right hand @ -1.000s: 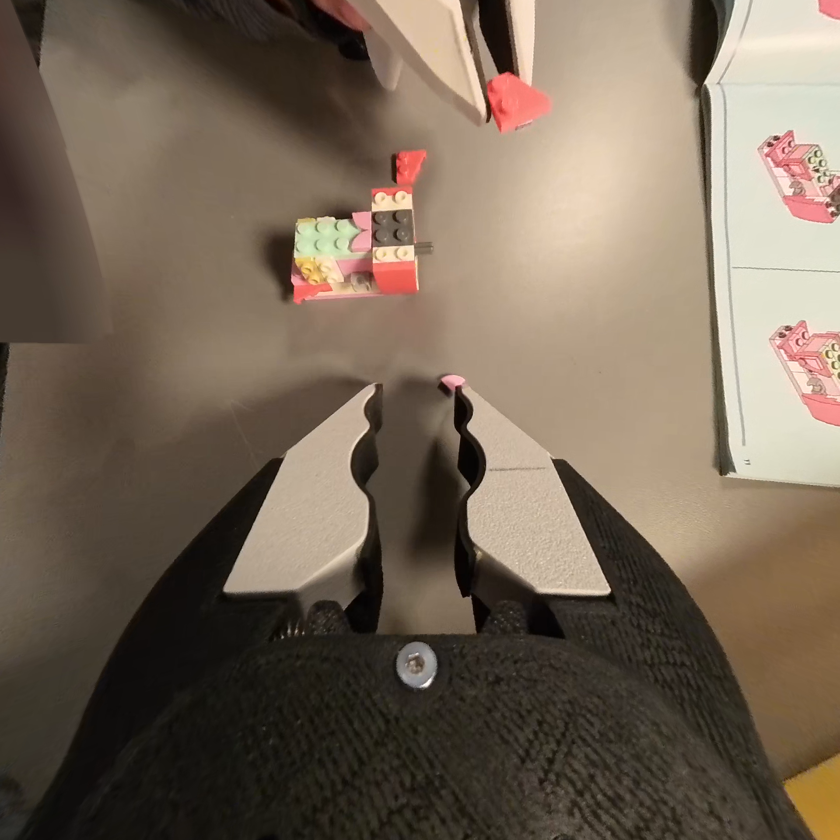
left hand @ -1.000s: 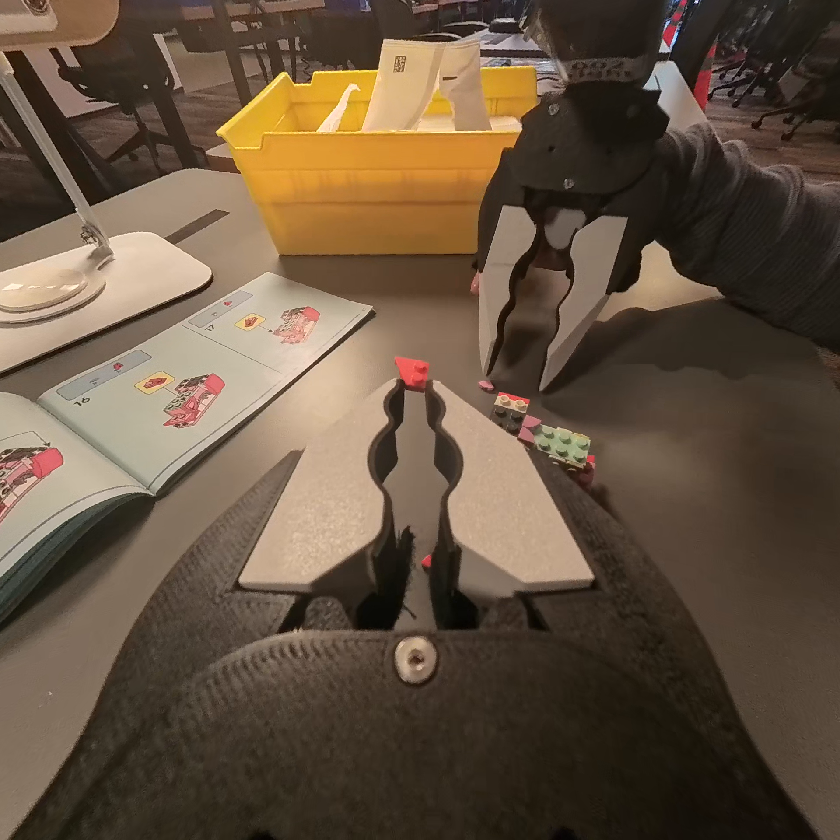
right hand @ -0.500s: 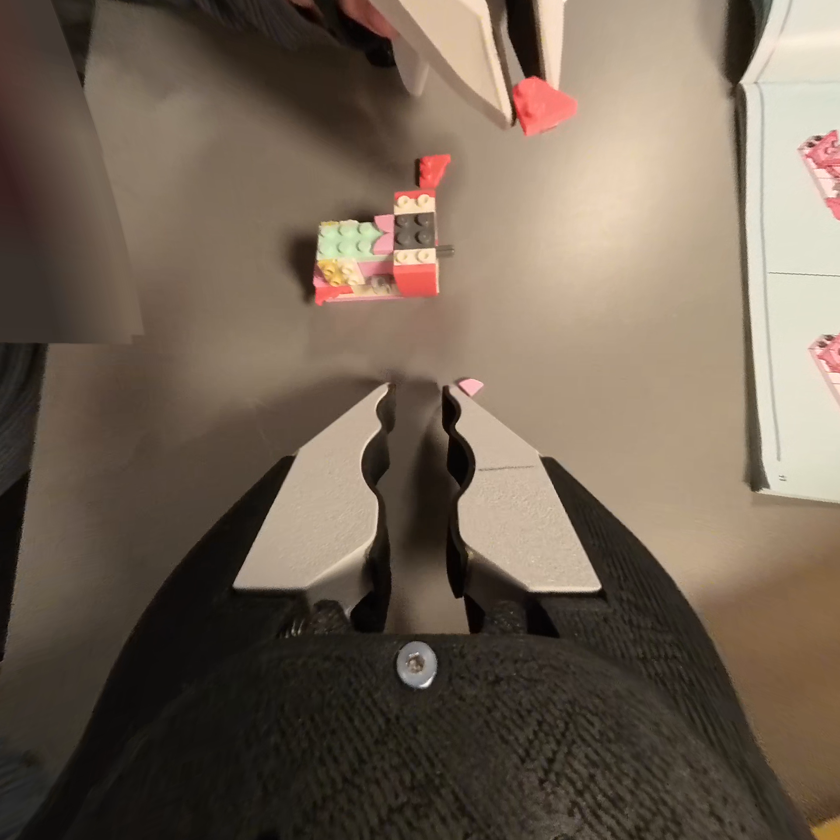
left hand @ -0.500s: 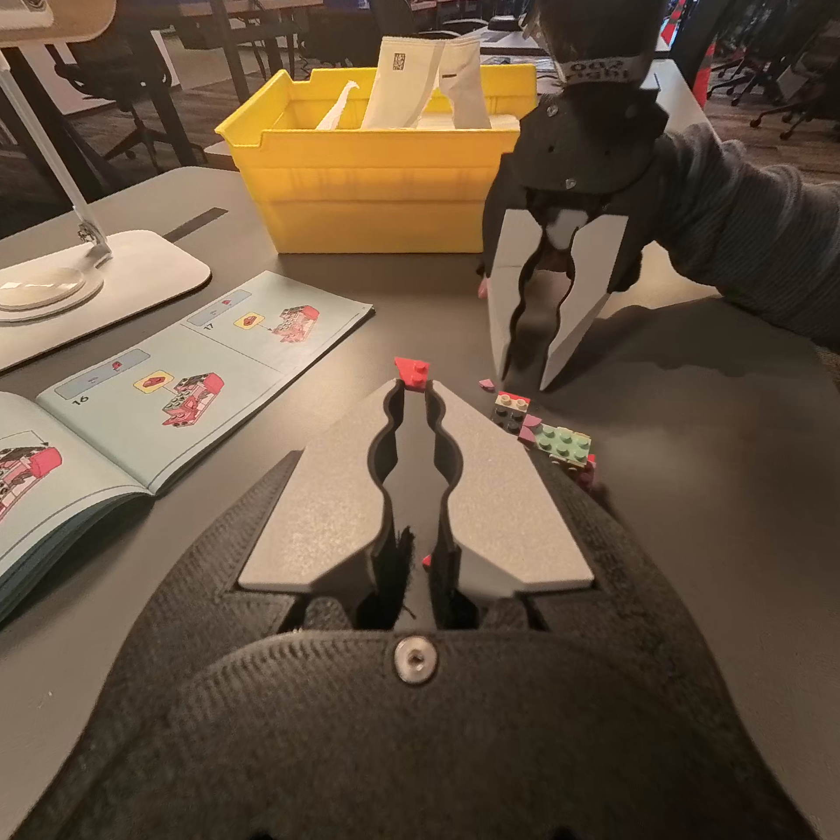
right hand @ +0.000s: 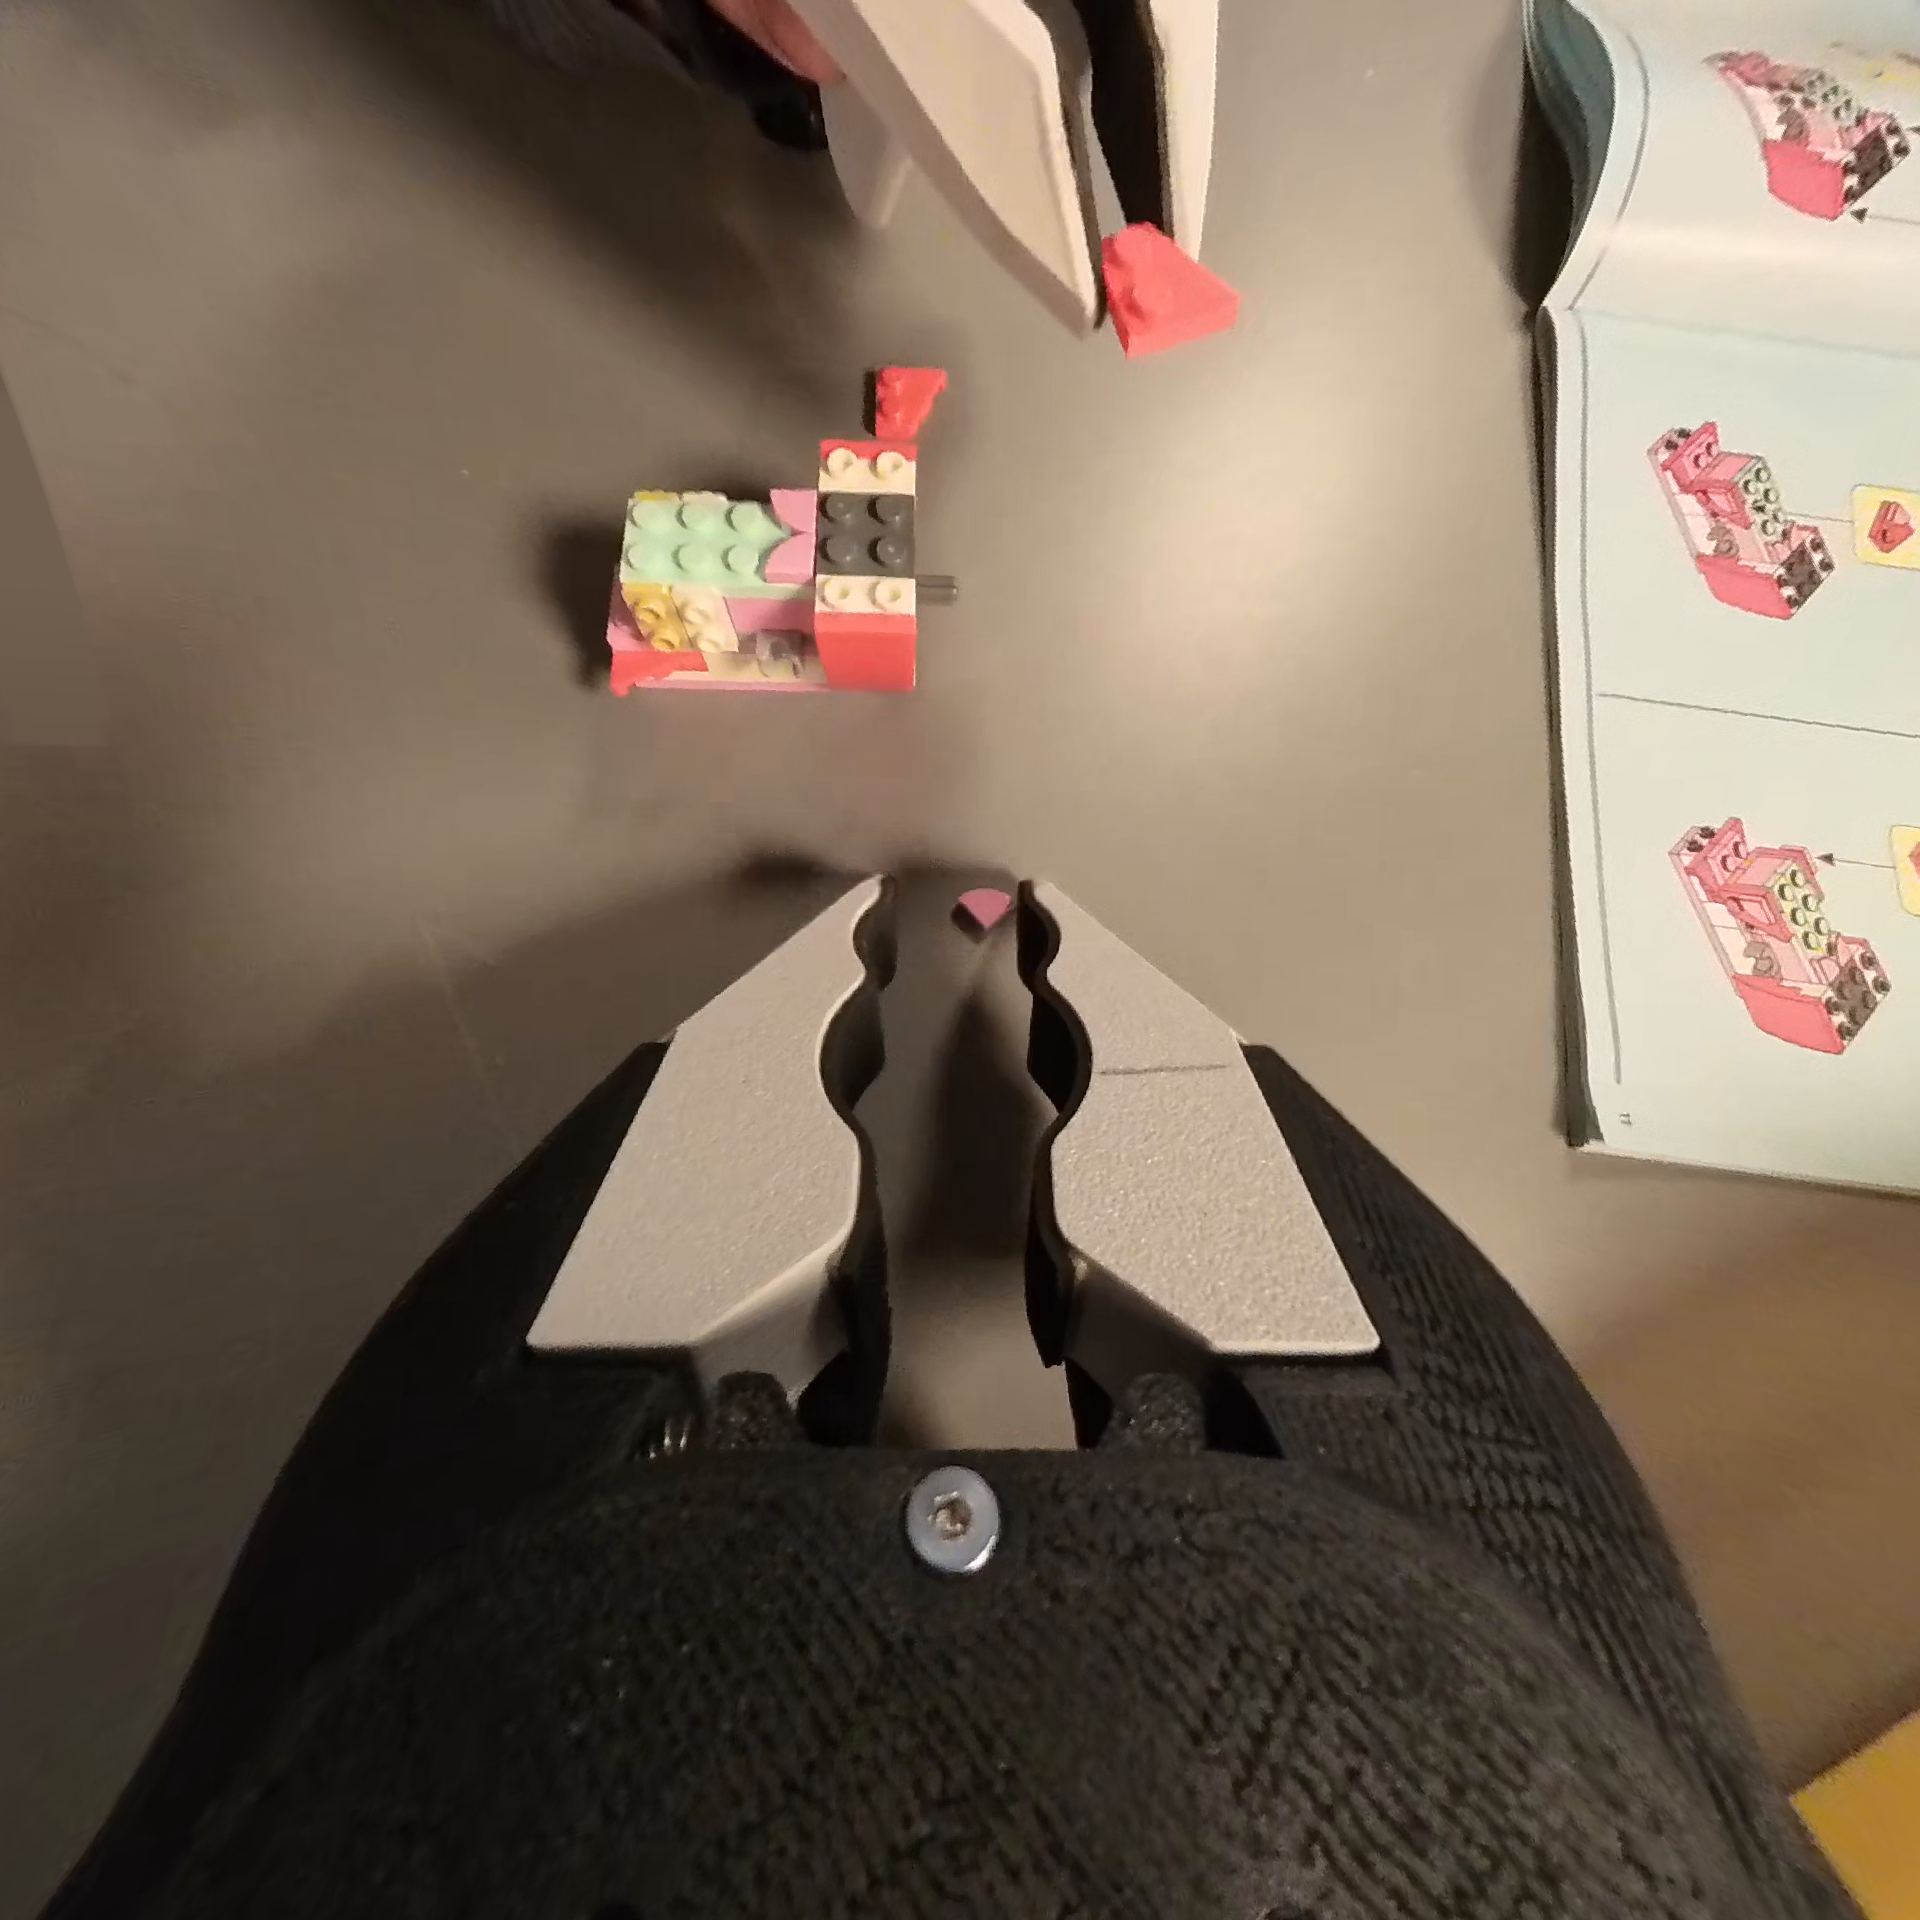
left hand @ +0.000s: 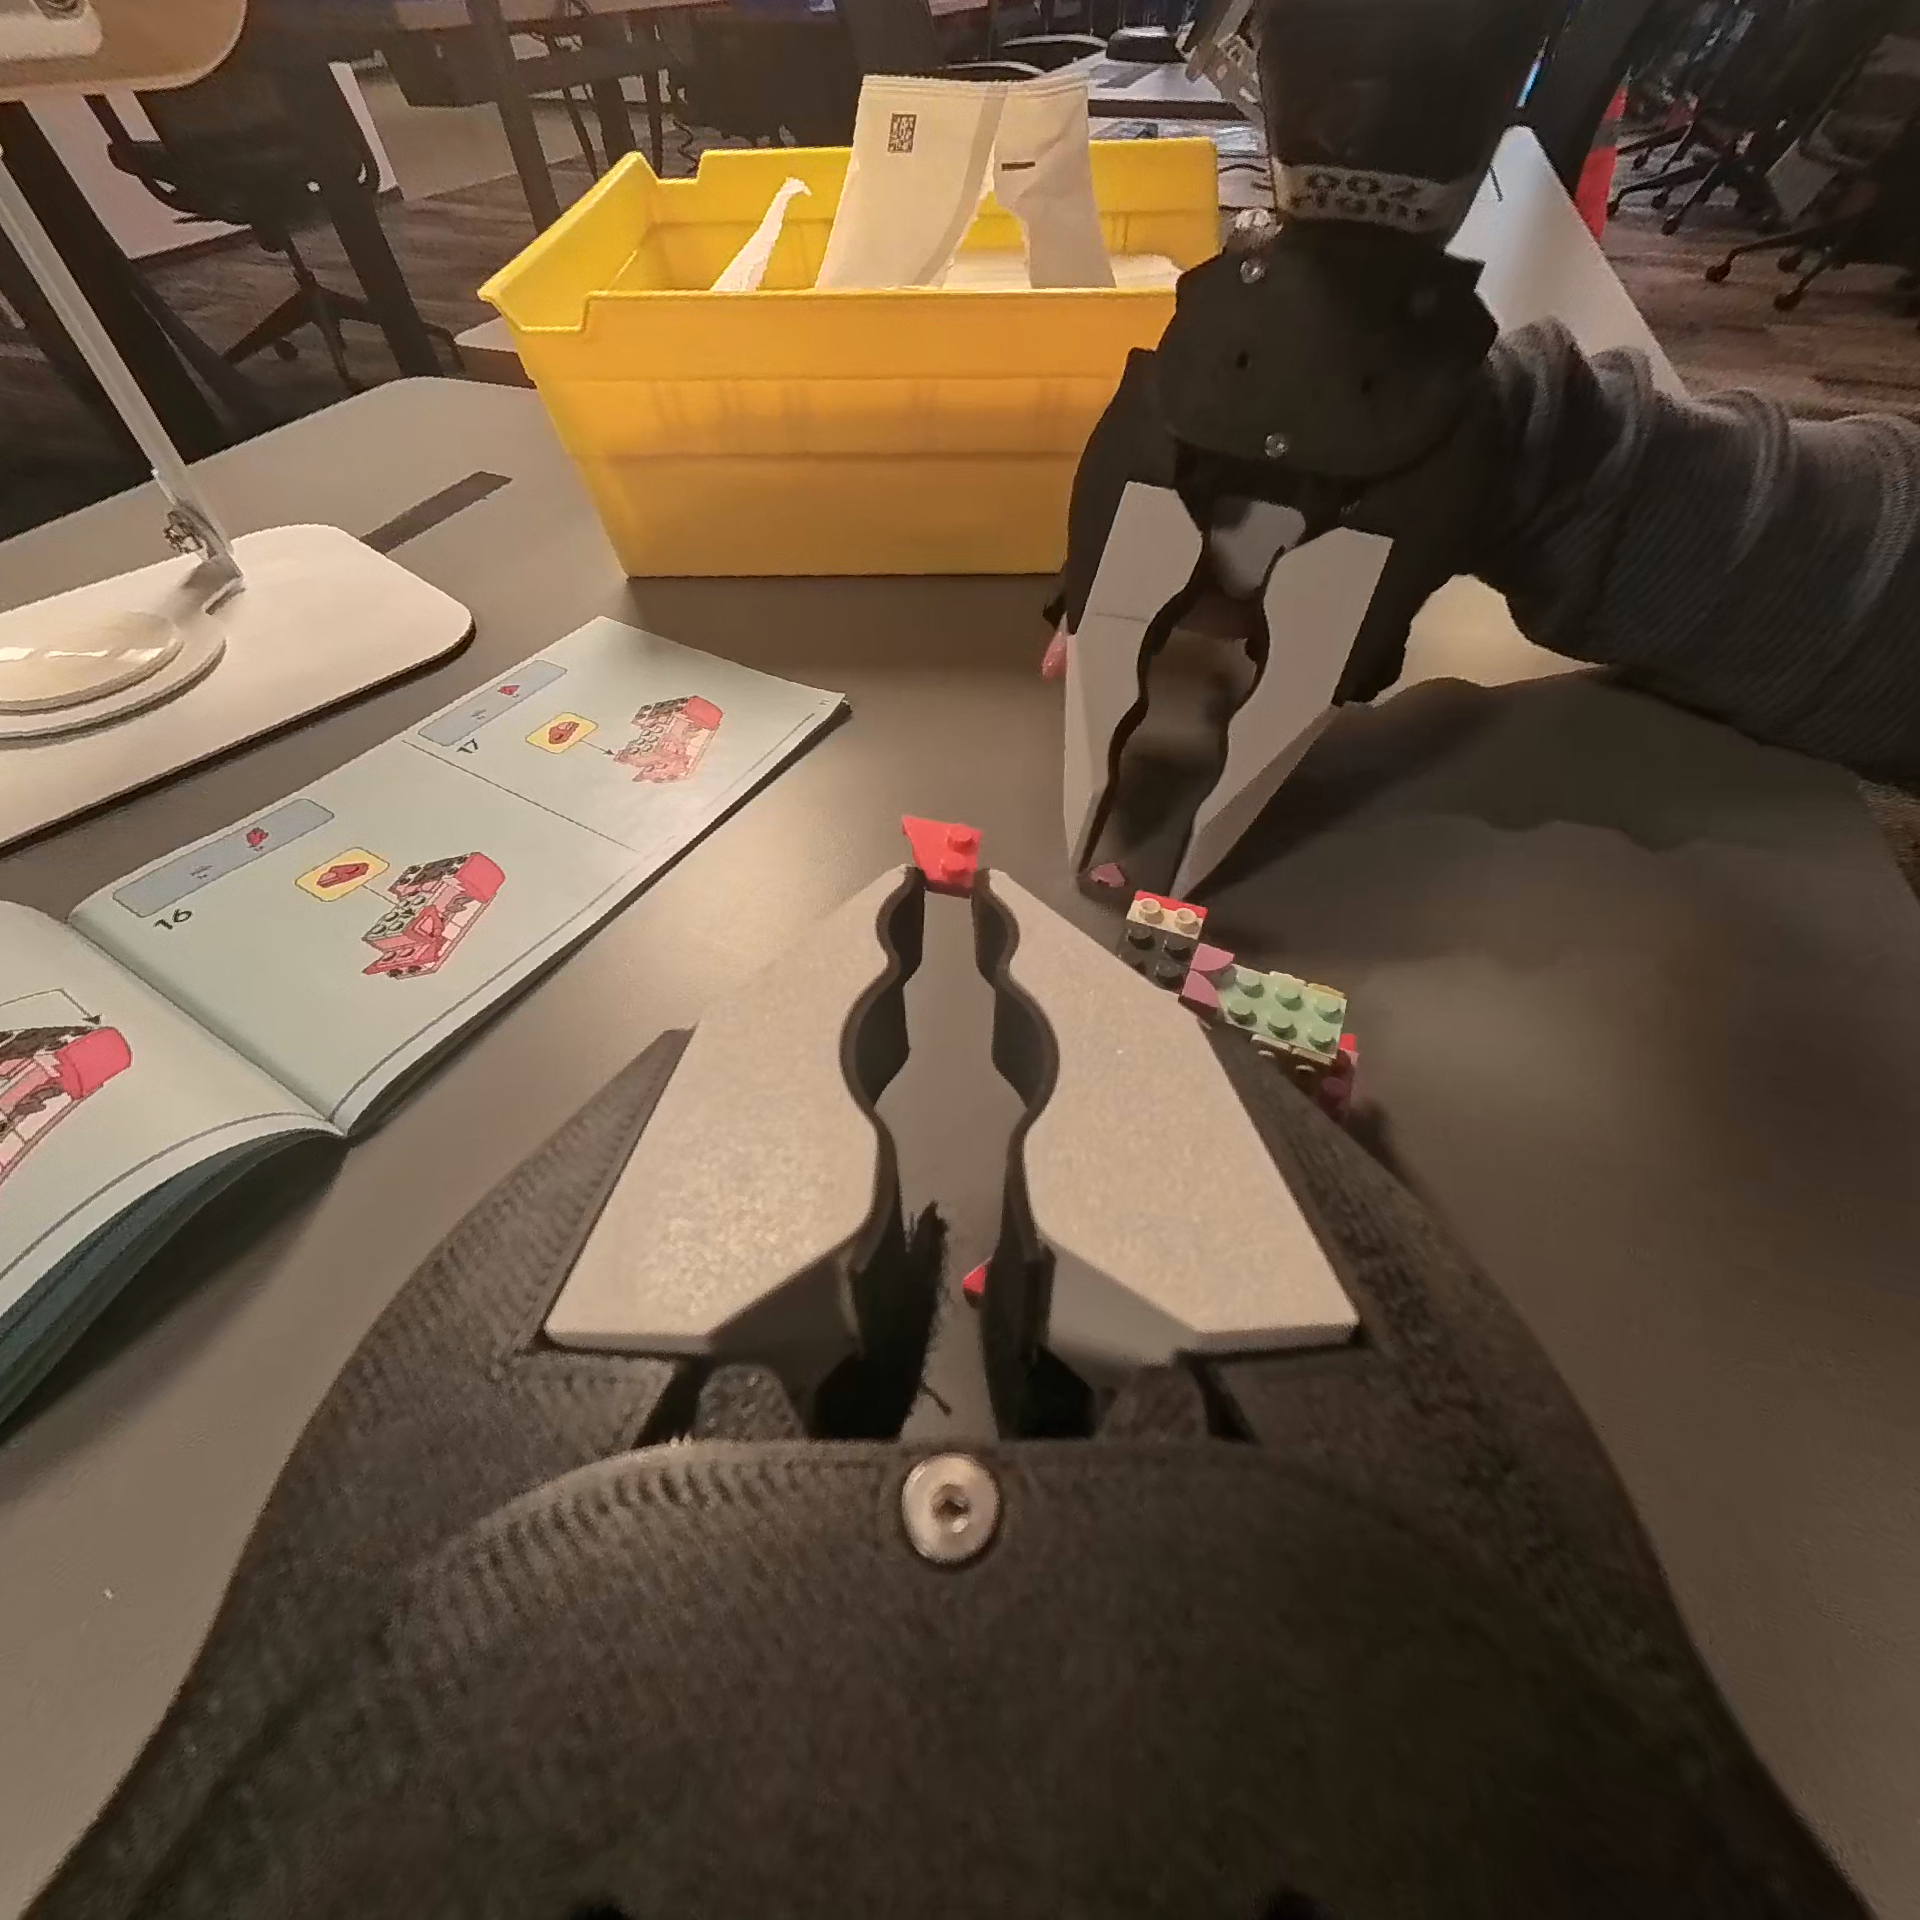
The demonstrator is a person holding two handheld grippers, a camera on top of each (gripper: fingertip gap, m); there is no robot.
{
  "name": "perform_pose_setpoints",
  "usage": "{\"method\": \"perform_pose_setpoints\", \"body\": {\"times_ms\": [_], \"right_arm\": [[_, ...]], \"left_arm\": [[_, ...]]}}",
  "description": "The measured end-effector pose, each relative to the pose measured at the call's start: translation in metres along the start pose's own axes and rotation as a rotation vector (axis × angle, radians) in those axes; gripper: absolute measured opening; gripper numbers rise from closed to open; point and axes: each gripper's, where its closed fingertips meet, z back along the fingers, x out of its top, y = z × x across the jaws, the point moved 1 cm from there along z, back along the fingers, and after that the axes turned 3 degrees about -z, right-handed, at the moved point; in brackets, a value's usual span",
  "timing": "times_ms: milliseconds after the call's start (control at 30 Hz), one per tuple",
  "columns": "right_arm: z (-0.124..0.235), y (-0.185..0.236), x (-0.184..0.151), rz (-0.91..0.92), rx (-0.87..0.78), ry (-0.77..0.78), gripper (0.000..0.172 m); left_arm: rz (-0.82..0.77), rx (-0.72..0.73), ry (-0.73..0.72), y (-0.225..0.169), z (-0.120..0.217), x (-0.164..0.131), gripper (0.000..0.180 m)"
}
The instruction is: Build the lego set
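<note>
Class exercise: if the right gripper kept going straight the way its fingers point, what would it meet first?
The right gripper points steeply down at the dark table, so it would probably meet the tabletop first. The small pink piece lies loose between its open fingertips; the brick model sits farther ahead.

Printed marks on a booklet, a pouch and a band

The open instruction booklet (left hand: pixel 416 883) on the bench (left hand: pixel 1558 1039) carries a printed step number beside each of its building drawings. A white pouch (left hand: pixel 914 187) standing in the yellow bin (left hand: pixel 831 436) bears a small square code and a short dark mark. A grey band (left hand: pixel 1361 197) atop the right gripper (left hand: pixel 1135 885) bears printed characters.
</note>
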Motion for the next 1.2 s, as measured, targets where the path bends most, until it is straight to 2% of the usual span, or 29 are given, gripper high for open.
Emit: {"method": "perform_pose_setpoints", "body": {"times_ms": [533, 833, 1200], "right_arm": [[0.0077, 0.006, -0.0074, -0.044, 0.05, 0.032, 0.009], [0.0022, 0.0032, 0.001, 0.007, 0.027, -0.029, 0.02], [0.0029, 0.0037, -0.0041, -0.009, 0.037, -0.006, 0.014]], "left_arm": [[-0.001, -0.004, 0.003, -0.0005, -0.0002, -0.0004, 0.008], [-0.002, -0.007, 0.006, -0.0007, -0.0005, -0.001, 0.008], [-0.003, -0.009, 0.006, -0.0009, -0.0005, -0.0011, 0.008]]}}
